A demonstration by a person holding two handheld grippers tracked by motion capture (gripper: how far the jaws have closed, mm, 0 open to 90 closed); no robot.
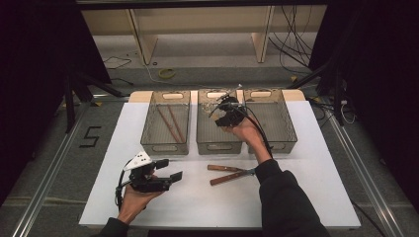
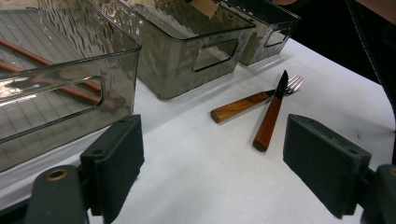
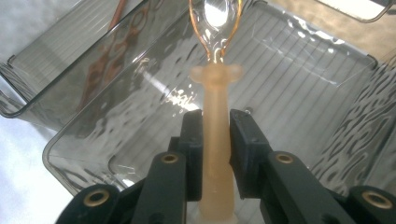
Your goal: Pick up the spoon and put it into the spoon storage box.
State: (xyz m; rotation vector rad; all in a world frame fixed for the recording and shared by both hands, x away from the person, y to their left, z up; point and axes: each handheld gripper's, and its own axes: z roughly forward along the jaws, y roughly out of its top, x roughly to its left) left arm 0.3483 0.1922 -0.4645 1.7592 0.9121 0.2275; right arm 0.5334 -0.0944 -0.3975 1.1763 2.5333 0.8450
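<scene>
My right gripper [image 1: 228,112] hangs over the middle grey bin [image 1: 219,146], and its jaws are shut on the pale handle of a spoon [image 3: 215,126]. The spoon's shiny bowl points away from me toward the bin's far end. My left gripper [image 1: 169,169] rests low over the white table at the front left. It is open, with nothing between its pads [image 2: 116,158]. Ahead of it lie a wooden-handled fork [image 2: 243,105] and a wooden-handled knife [image 2: 270,119], crossed near their tips, in front of the bins.
Three clear grey bins stand in a row at the back of the white tabletop [image 1: 197,197]. The left bin [image 1: 165,145] holds brown chopsticks [image 1: 170,123]. The right bin [image 1: 286,143] stands beside my right forearm. Cables and shelving lie beyond the table.
</scene>
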